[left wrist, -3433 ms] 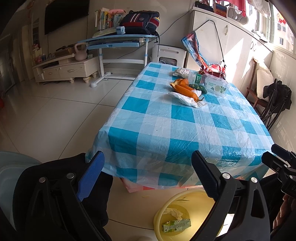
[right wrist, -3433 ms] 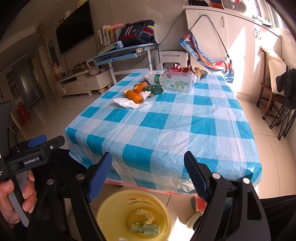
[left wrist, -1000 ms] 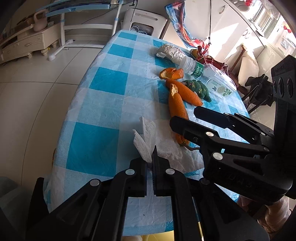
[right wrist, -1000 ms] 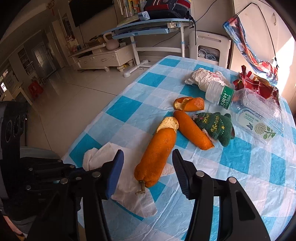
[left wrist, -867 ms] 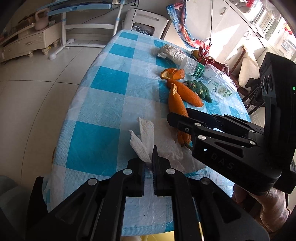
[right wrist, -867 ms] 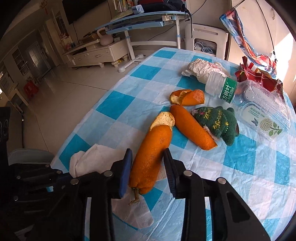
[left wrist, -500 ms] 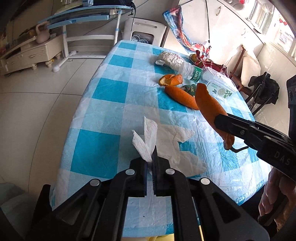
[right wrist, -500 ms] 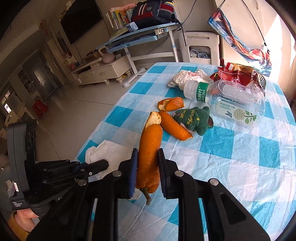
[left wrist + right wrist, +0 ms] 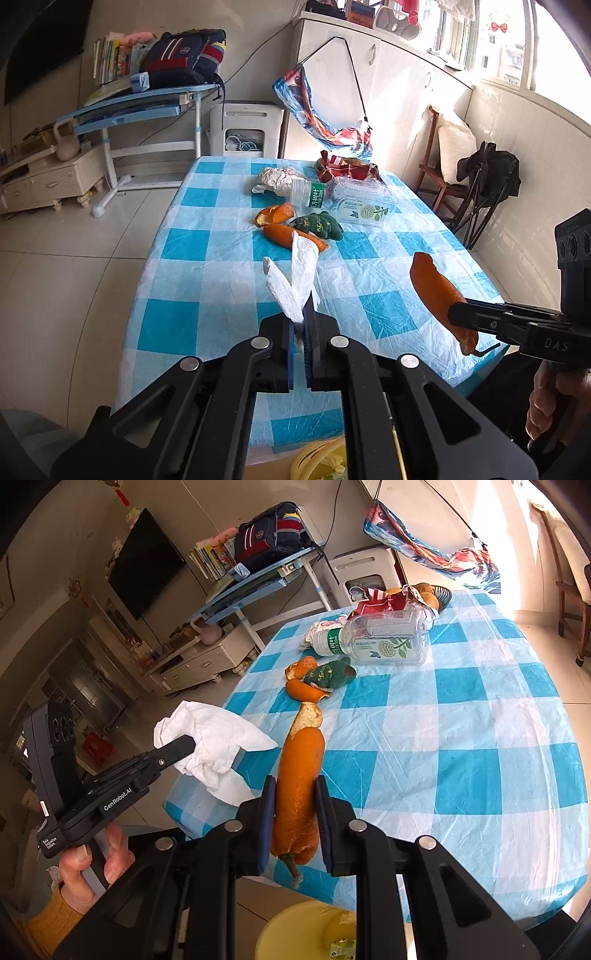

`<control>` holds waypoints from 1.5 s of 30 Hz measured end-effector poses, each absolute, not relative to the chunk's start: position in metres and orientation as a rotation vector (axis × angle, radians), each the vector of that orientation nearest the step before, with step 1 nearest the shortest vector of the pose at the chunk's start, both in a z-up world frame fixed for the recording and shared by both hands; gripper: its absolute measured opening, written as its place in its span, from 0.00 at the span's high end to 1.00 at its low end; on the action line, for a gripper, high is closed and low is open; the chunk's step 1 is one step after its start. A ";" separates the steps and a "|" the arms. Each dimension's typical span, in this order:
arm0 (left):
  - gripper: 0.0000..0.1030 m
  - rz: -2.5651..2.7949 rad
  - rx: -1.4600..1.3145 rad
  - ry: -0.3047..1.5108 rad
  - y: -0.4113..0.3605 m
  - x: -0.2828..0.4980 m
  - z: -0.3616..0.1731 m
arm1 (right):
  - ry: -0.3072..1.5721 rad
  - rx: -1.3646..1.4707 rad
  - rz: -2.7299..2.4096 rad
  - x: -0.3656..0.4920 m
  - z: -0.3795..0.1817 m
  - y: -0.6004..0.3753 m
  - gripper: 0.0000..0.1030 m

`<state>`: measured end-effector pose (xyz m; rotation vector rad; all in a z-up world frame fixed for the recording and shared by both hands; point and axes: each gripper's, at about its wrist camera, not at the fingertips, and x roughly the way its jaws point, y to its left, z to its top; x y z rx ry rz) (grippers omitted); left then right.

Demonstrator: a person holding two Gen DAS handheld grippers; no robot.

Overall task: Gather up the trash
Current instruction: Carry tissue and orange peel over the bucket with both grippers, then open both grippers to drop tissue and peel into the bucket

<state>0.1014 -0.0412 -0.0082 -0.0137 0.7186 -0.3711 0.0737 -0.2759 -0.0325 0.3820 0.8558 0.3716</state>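
My left gripper point(image 9: 302, 317) is shut on a crumpled white tissue point(image 9: 295, 280) and holds it above the near end of the blue checked table point(image 9: 207, 291); the tissue also shows in the right wrist view point(image 9: 218, 746). My right gripper point(image 9: 293, 794) is shut on a long orange peel point(image 9: 299, 771), lifted off the table; the peel also shows in the left wrist view point(image 9: 436, 291). A yellow bin point(image 9: 299, 930) with some trash in it stands on the floor below the table's near edge.
Further up the table lie more orange peel point(image 9: 280, 225), a green wrapper point(image 9: 319, 225), a clear plastic bottle point(image 9: 351, 199), a crumpled paper wad point(image 9: 275, 177) and red packaging point(image 9: 347, 170). A chair point(image 9: 450, 162) stands at the right, a desk point(image 9: 140, 107) behind.
Both grippers have lifted and drawn back toward the table's near edge. The tissue has come fully off the table and the peel has been carried right and up.
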 end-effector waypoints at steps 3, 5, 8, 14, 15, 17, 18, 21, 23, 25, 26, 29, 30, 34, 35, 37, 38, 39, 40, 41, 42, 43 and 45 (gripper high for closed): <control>0.96 -0.377 -0.013 0.712 -0.043 0.088 -0.006 | 0.863 0.386 0.389 0.064 -0.033 -0.272 0.79; 0.96 -0.381 -0.015 0.707 -0.043 0.081 -0.004 | 0.873 0.390 0.399 0.057 -0.035 -0.269 0.79; 0.96 -0.388 -0.027 0.706 -0.043 0.070 -0.001 | 0.896 0.388 0.415 0.042 -0.040 -0.263 0.79; 0.96 -0.414 -0.078 0.718 -0.037 0.048 -0.001 | 0.966 0.356 0.441 0.016 -0.055 -0.249 0.78; 0.96 -0.420 -0.093 0.724 -0.035 0.045 -0.002 | 0.982 0.351 0.444 0.011 -0.059 -0.246 0.78; 0.96 -0.425 -0.113 0.738 -0.033 0.037 -0.005 | 1.019 0.343 0.448 0.004 -0.066 -0.242 0.78; 0.96 -0.427 -0.120 0.747 -0.032 0.033 -0.007 | 1.040 0.334 0.448 0.000 -0.071 -0.239 0.78; 0.96 -0.436 -0.138 0.776 -0.030 0.022 -0.015 | 1.099 0.314 0.447 -0.009 -0.083 -0.232 0.78; 0.96 -0.441 -0.146 0.791 -0.030 0.015 -0.020 | 1.135 0.300 0.446 -0.014 -0.090 -0.228 0.77; 0.96 -0.448 -0.151 0.807 -0.032 0.008 -0.024 | 1.169 0.281 0.449 -0.019 -0.096 -0.224 0.76; 0.96 -0.451 -0.151 0.814 -0.033 0.004 -0.026 | 1.178 0.275 0.445 -0.021 -0.097 -0.223 0.75; 0.96 -0.461 -0.145 0.845 -0.037 -0.010 -0.033 | 1.149 0.292 0.417 -0.025 -0.093 -0.230 0.59; 0.96 -0.463 -0.138 0.856 -0.040 -0.014 -0.036 | 1.131 0.306 0.407 -0.026 -0.089 -0.235 0.58; 0.96 -0.486 -0.100 0.914 -0.054 -0.030 -0.050 | 1.027 0.376 0.364 -0.030 -0.074 -0.253 0.49; 0.96 -0.491 -0.081 0.930 -0.059 -0.035 -0.054 | 0.997 0.391 0.356 -0.031 -0.070 -0.257 0.47; 0.96 -0.516 -0.031 0.978 -0.071 -0.041 -0.065 | 0.931 0.415 0.338 -0.032 -0.059 -0.264 0.44; 0.95 -0.524 0.002 1.004 -0.077 -0.044 -0.071 | 0.902 0.426 0.328 -0.033 -0.055 -0.267 0.43; 0.94 -0.520 0.039 1.019 -0.082 -0.046 -0.077 | 0.875 0.438 0.319 -0.034 -0.052 -0.270 0.41; 0.93 -0.509 0.079 1.026 -0.088 -0.049 -0.082 | 0.855 0.448 0.308 -0.034 -0.050 -0.273 0.41; 0.87 -0.491 0.110 1.024 -0.090 -0.050 -0.085 | 0.839 0.458 0.297 -0.035 -0.049 -0.277 0.40; 0.73 -0.472 0.129 1.014 -0.092 -0.050 -0.085 | 0.825 0.469 0.283 -0.036 -0.048 -0.281 0.39; 0.64 -0.447 0.141 0.993 -0.091 -0.051 -0.083 | 0.815 0.477 0.272 -0.037 -0.048 -0.284 0.38; 0.34 -0.373 0.158 0.915 -0.086 -0.052 -0.073 | 0.805 0.488 0.246 -0.037 -0.046 -0.287 0.35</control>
